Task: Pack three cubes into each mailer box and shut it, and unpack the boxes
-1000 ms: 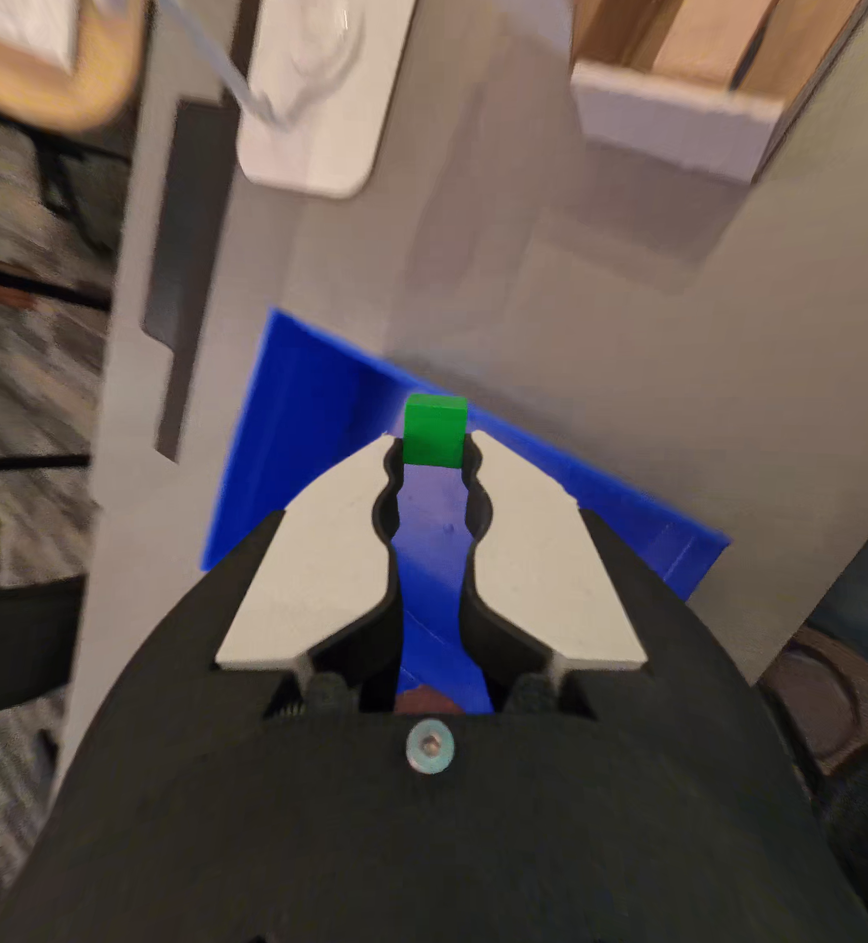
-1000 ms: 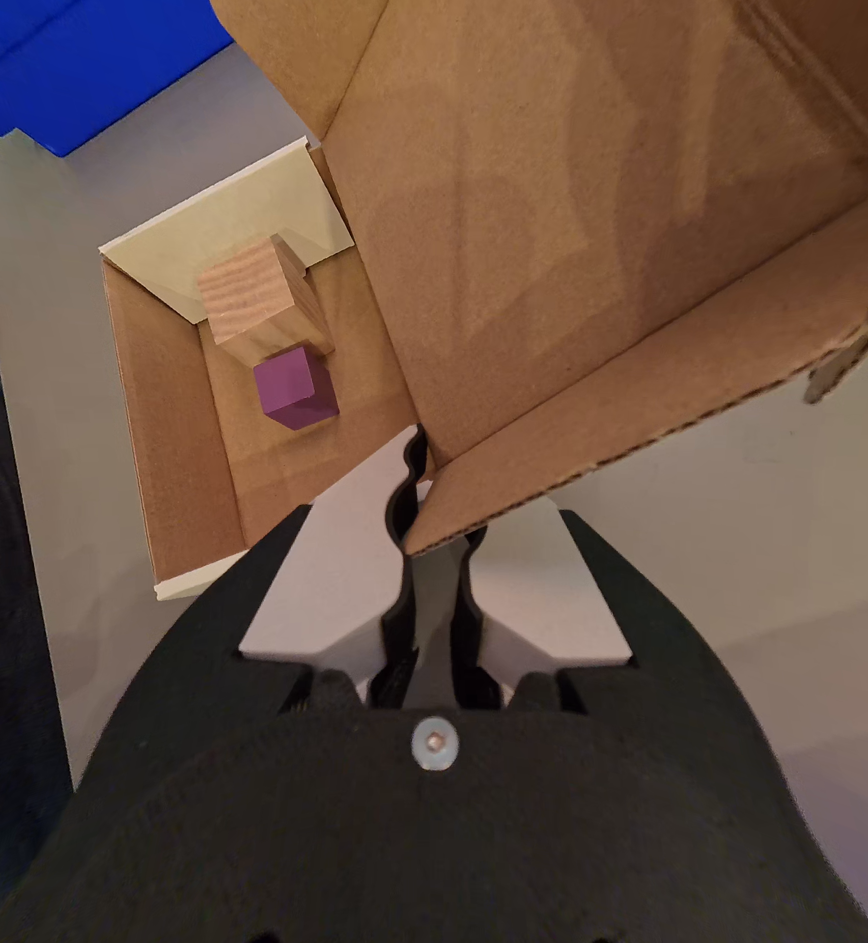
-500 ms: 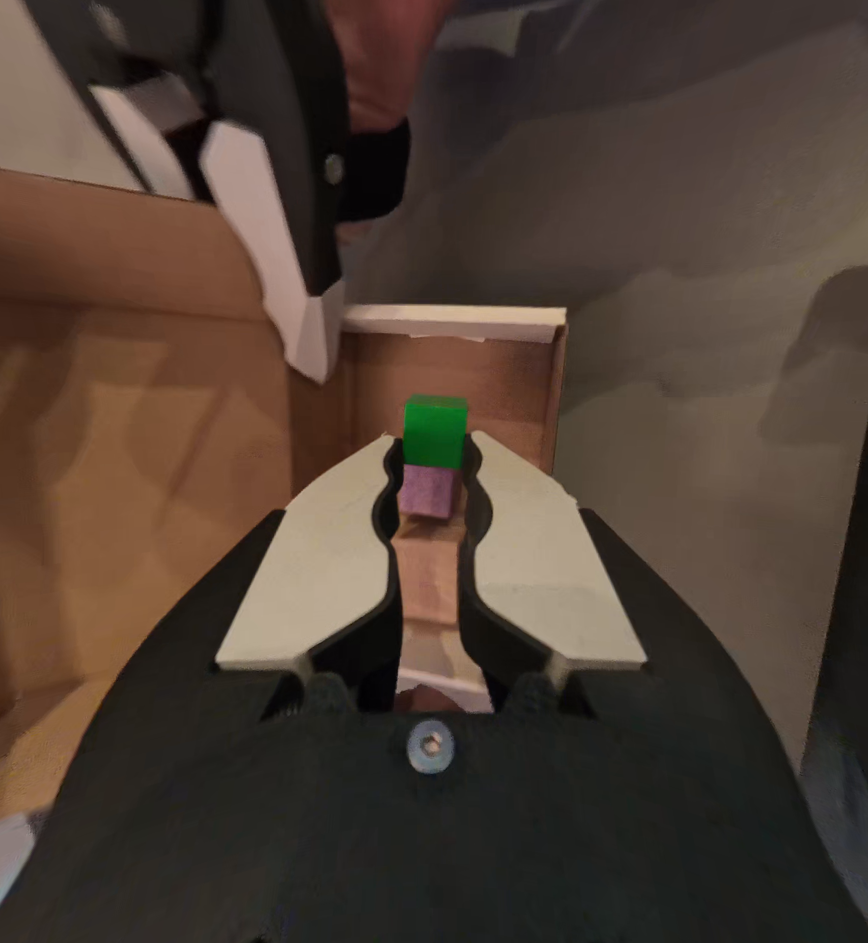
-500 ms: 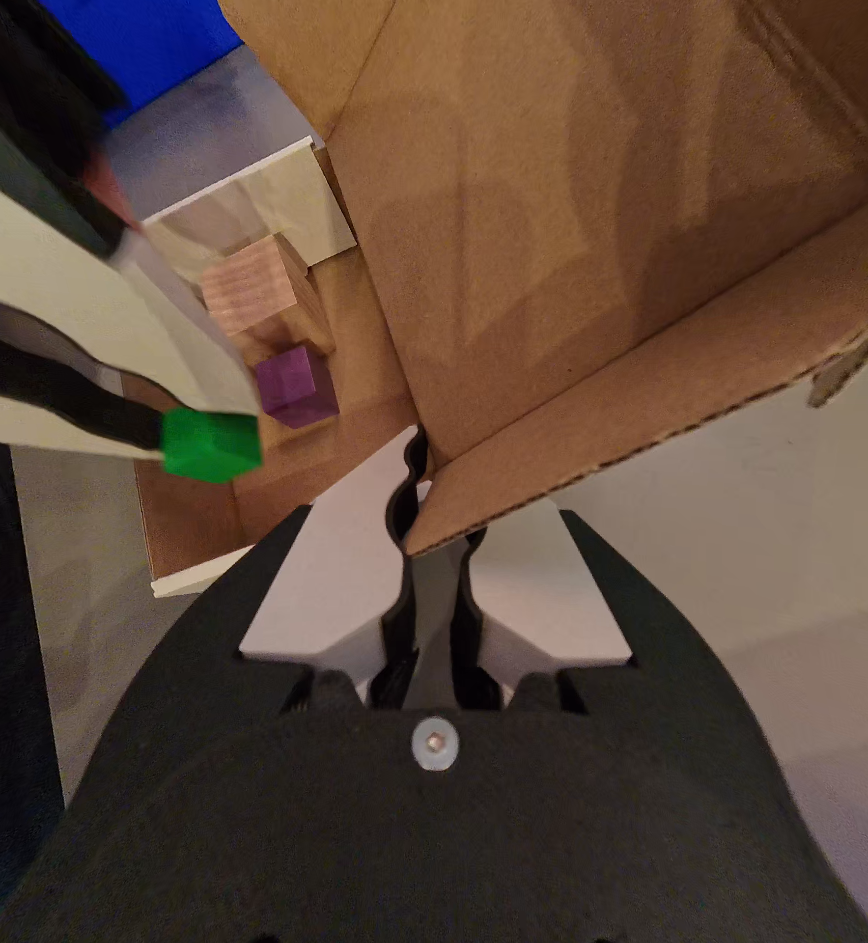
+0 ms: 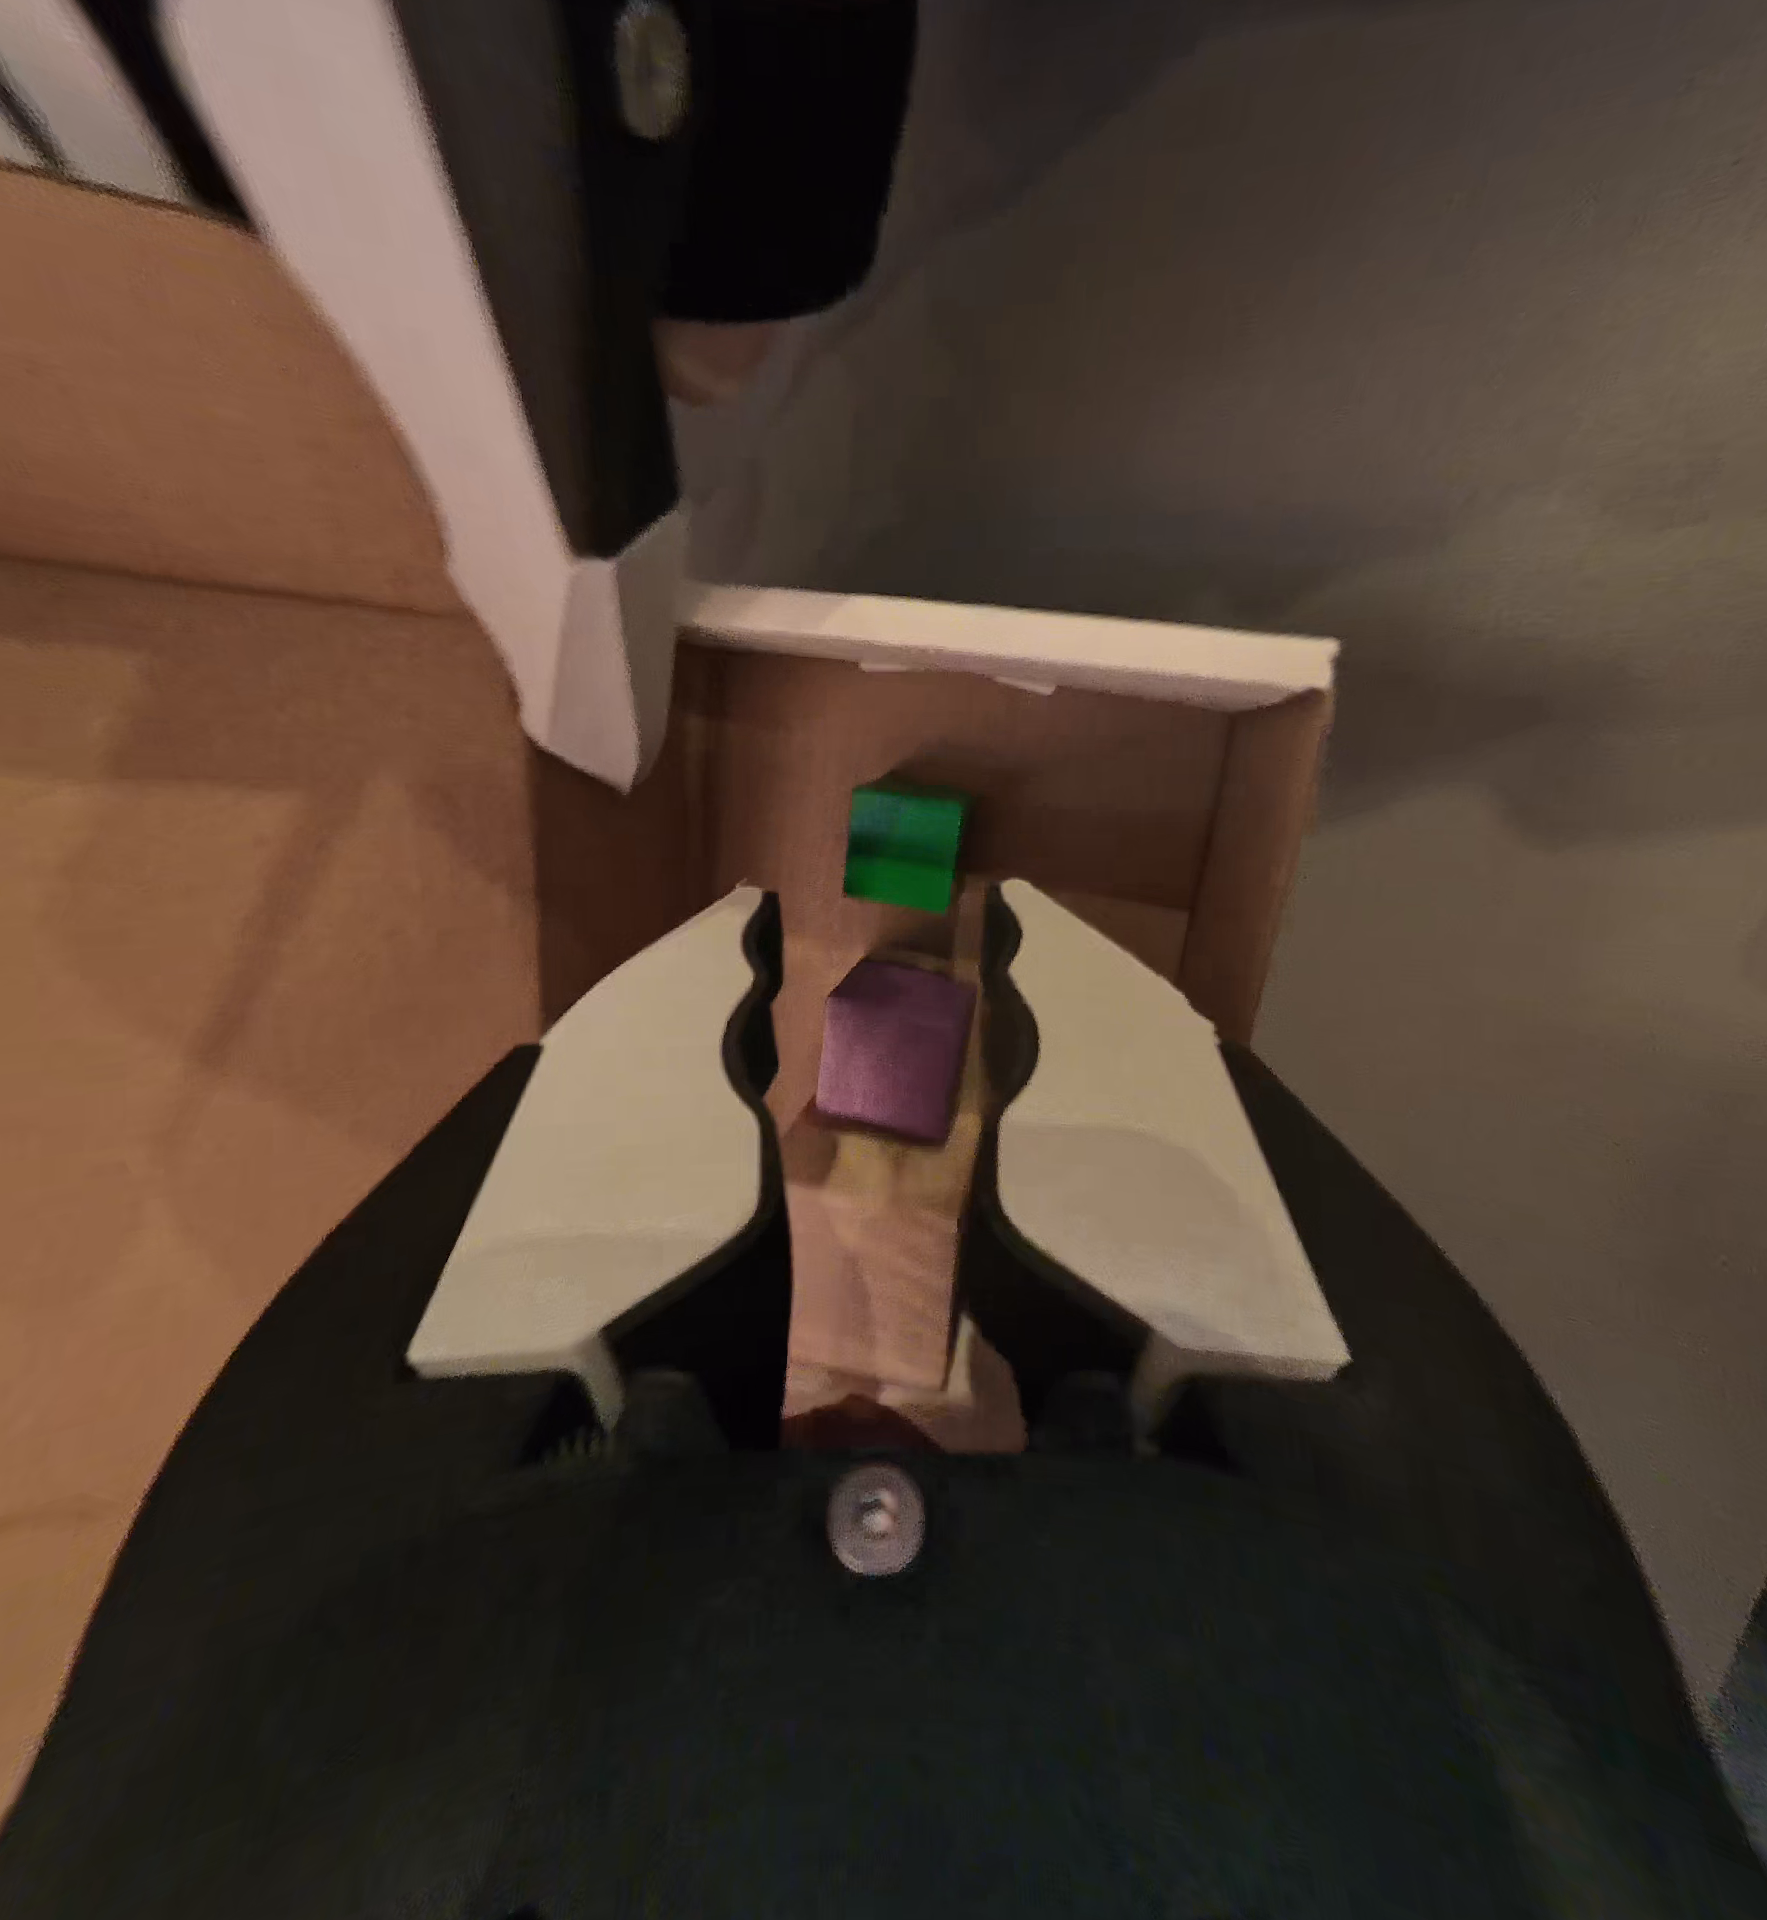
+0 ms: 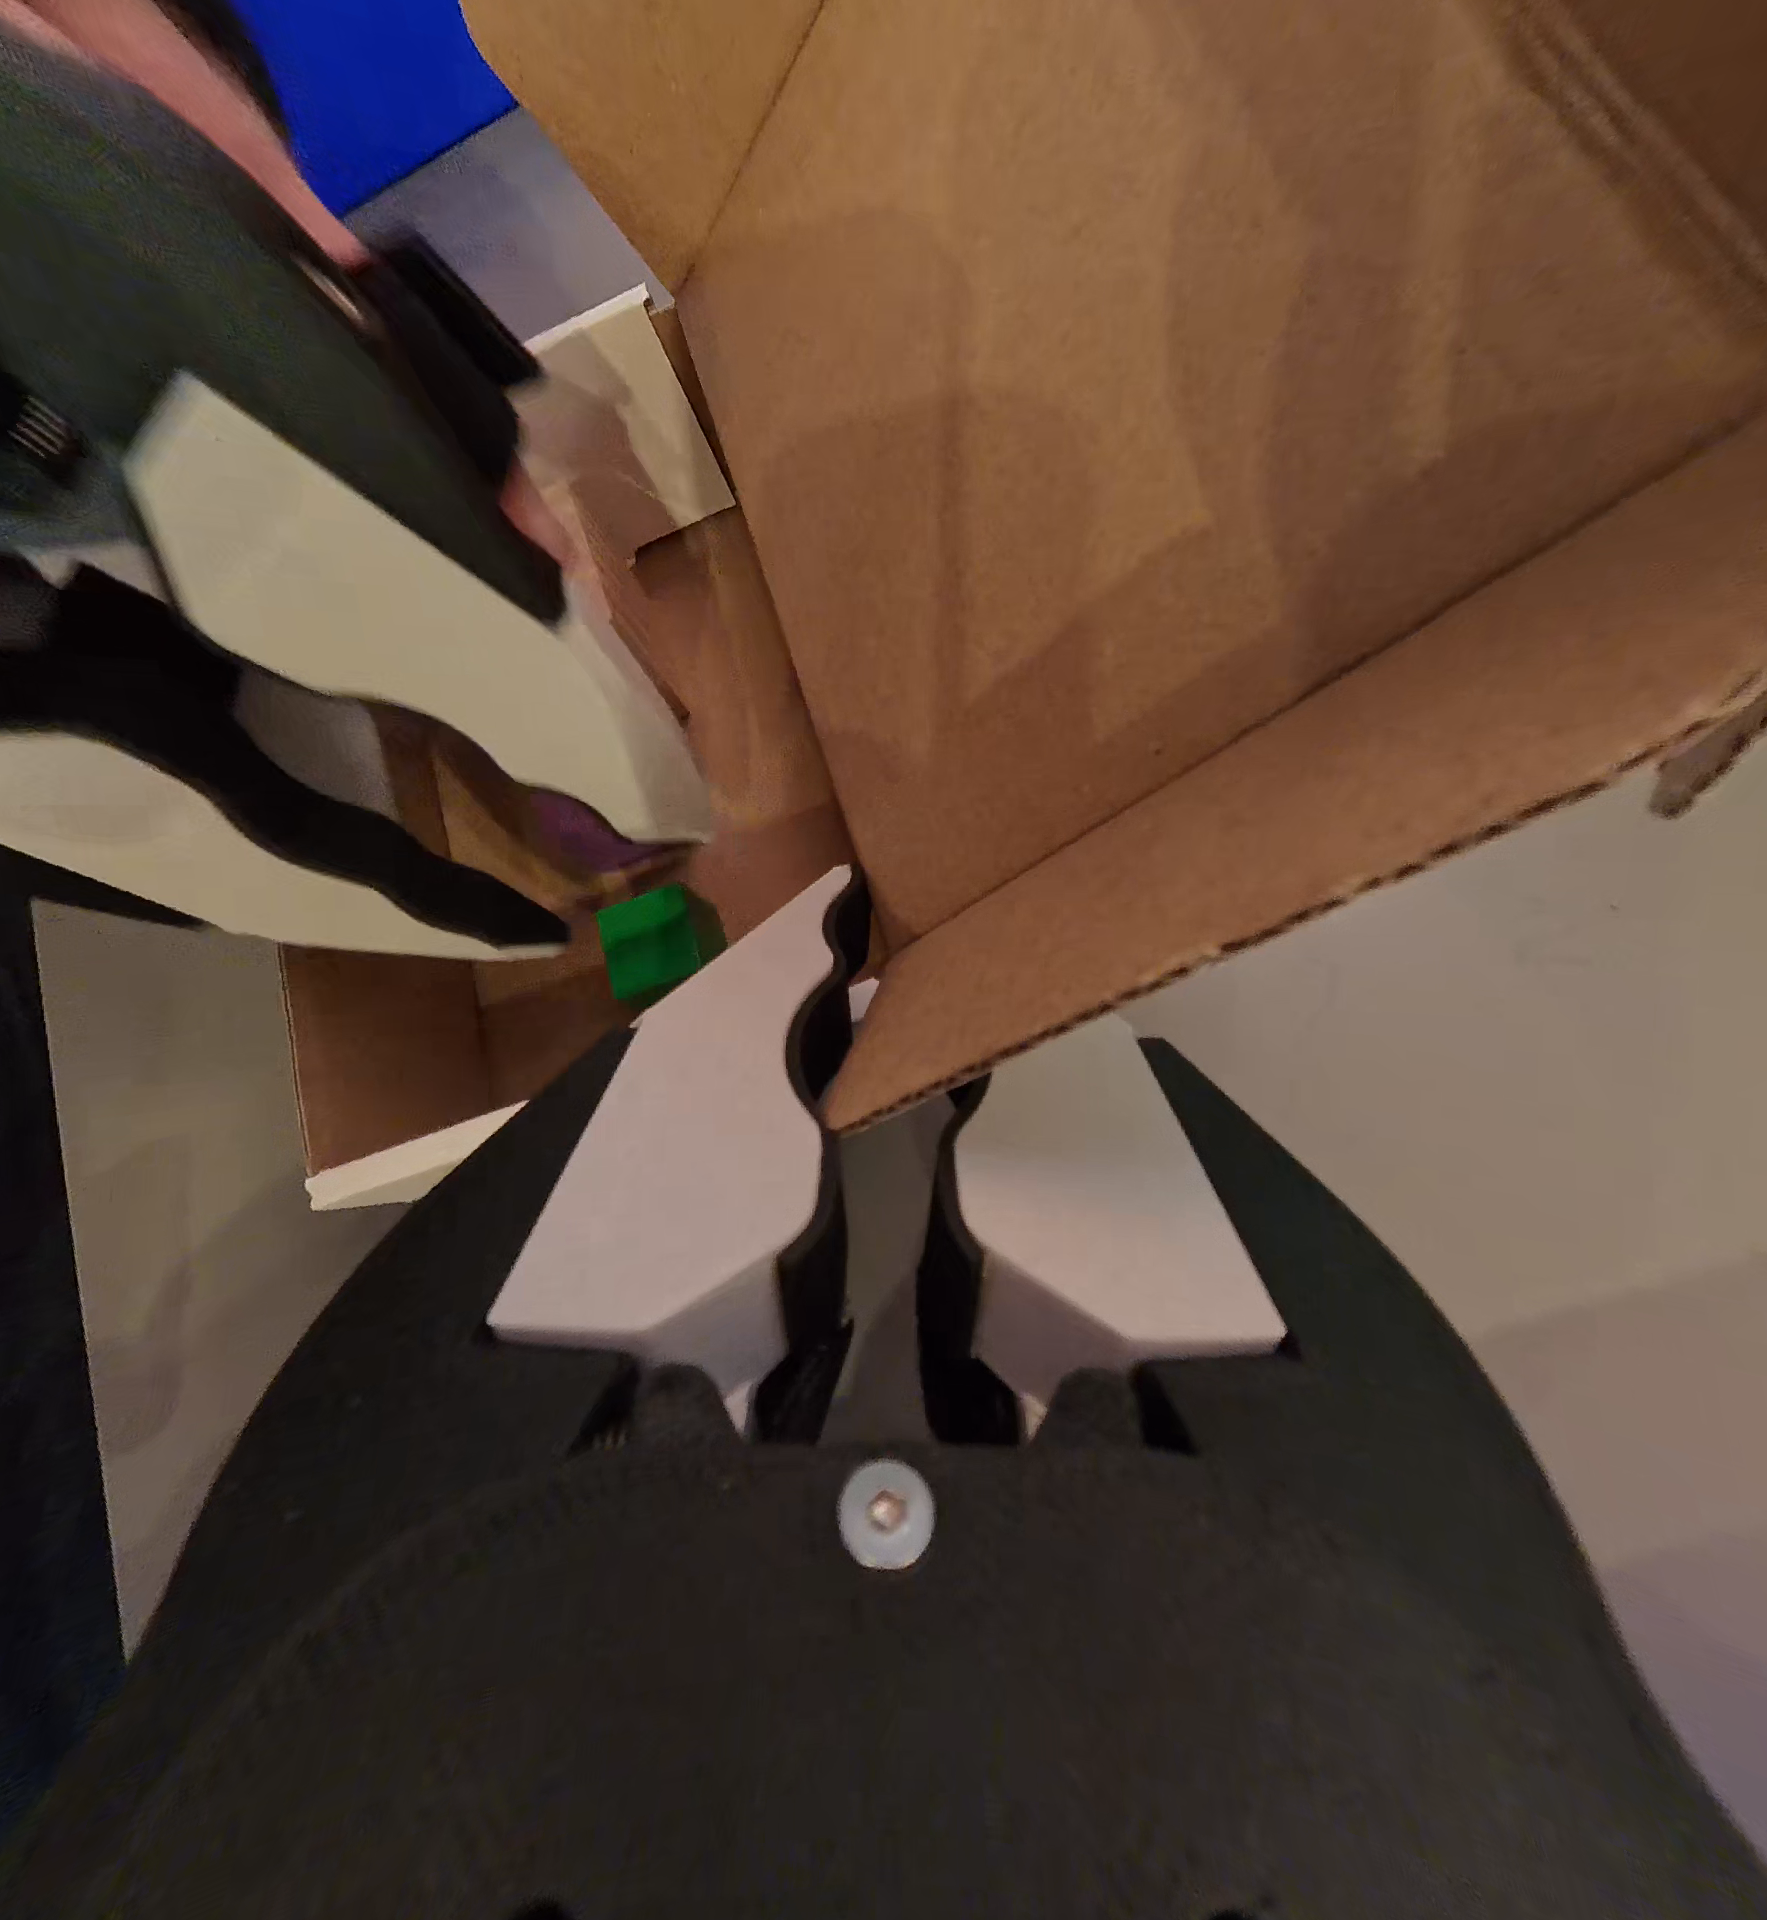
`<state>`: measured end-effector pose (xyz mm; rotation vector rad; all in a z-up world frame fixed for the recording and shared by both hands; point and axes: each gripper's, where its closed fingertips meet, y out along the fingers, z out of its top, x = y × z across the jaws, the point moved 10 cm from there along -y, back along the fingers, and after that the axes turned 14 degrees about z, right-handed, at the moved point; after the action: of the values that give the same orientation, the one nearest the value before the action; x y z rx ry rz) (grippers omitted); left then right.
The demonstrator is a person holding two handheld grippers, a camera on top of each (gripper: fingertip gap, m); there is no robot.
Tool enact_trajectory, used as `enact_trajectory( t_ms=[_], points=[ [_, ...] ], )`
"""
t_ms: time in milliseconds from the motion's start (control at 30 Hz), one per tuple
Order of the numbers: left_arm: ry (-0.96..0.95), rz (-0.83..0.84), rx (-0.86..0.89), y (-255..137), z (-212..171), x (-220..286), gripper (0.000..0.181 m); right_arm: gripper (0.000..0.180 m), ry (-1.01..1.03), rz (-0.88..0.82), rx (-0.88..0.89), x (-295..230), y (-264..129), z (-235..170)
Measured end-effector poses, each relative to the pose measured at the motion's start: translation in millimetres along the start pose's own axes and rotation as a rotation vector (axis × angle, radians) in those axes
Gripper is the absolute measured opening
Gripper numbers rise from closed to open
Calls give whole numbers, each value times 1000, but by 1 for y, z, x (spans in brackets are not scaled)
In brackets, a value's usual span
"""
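The left gripper [image 5: 879,904] is let go and wide over the green cube [image 5: 903,847], small, hard and likely light in the mailer box [image 5: 1263,842], while the right gripper [image 6: 874,997] pinches the stiff lid [image 6: 1222,499] edge, a good hold.

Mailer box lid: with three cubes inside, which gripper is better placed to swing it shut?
Right. The right gripper is already shut on the lid edge, holding it raised. The left gripper is open over the box, above the purple cube, the green cube released beyond its tips.
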<state>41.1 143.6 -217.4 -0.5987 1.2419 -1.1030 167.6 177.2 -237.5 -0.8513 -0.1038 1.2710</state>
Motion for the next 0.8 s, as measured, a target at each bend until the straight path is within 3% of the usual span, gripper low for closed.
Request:
enact_trajectory(
  t_ms=[133, 333, 433, 533, 700, 800],
  points=[
    [-64, 129, 62, -41, -17, -12, 39, 4, -1, -3, -2, 0, 0, 0],
    [-350, 331, 181, -97, -75, -45, 39, 6, -14, -36, -17, -2, 0, 2],
    [-604, 257, 261, -108, -110, -65, 34, 6, -60, -56, -33, -5, 0, 4],
    [-788, 77, 313, -104, -137, -79, 39, 6, -105, -32, -50, -7, 1, 5],
    [-861, -120, 323, -69, -138, -70, 54, 6, -175, 3, -74, -8, 3, 5],
    [-922, -200, 370, -52, -132, -63, 54, 6, -204, 34, -71, -10, 4, 4]
  ],
)
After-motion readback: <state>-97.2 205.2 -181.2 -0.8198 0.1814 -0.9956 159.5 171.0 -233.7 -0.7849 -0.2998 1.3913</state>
